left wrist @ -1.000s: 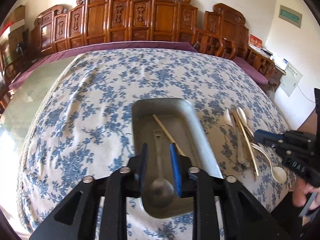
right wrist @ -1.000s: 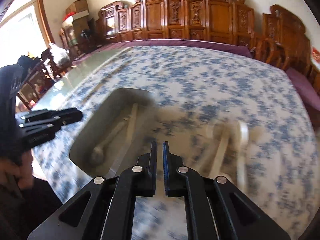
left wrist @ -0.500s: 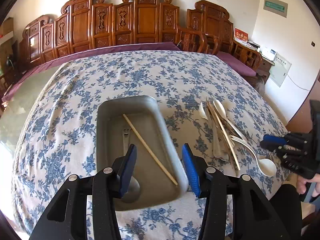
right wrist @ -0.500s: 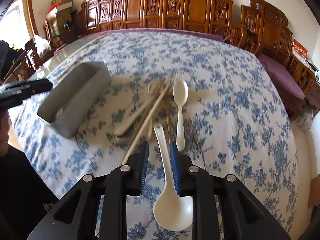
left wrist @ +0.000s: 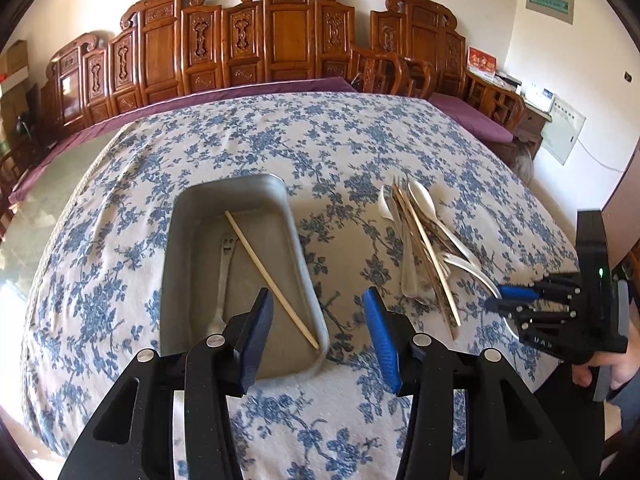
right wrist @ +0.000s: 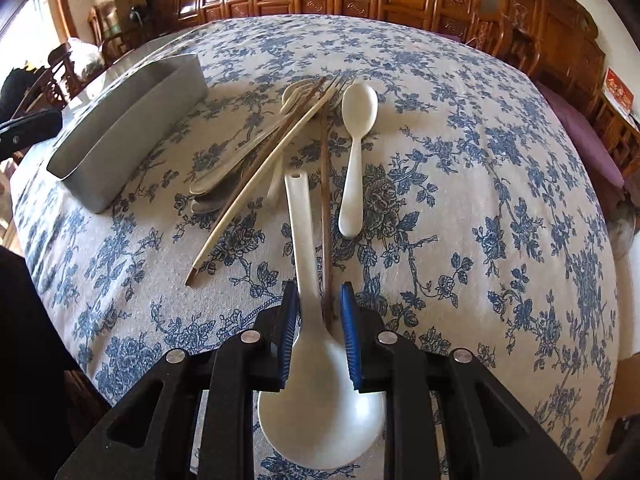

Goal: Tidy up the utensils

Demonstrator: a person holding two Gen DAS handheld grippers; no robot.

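A grey metal tray (left wrist: 176, 240) lies on the floral tablecloth and holds a metal spoon (left wrist: 226, 264) and one light chopstick (left wrist: 272, 276). My left gripper (left wrist: 318, 330) is open and empty above the tray's near right corner. A pile of utensils (left wrist: 420, 248) lies to the right: white spoons, chopsticks, a fork. My right gripper (right wrist: 316, 324) is open, its jaws on either side of the neck of a large white ladle spoon (right wrist: 308, 240) and a dark chopstick (right wrist: 325, 200) on the cloth. The tray also shows in the right wrist view (right wrist: 132, 128).
A smaller white spoon (right wrist: 356, 152) lies right of the ladle spoon. A light chopstick (right wrist: 256, 188) and flat spoons (right wrist: 224, 176) lie left of it. Carved wooden chairs (left wrist: 280, 36) line the far side of the table. The table edge is near on the right.
My left gripper opened wider and shifted right of the tray. My right gripper swung from the tray to the pile, opened, and lowered around the ladle spoon's neck.
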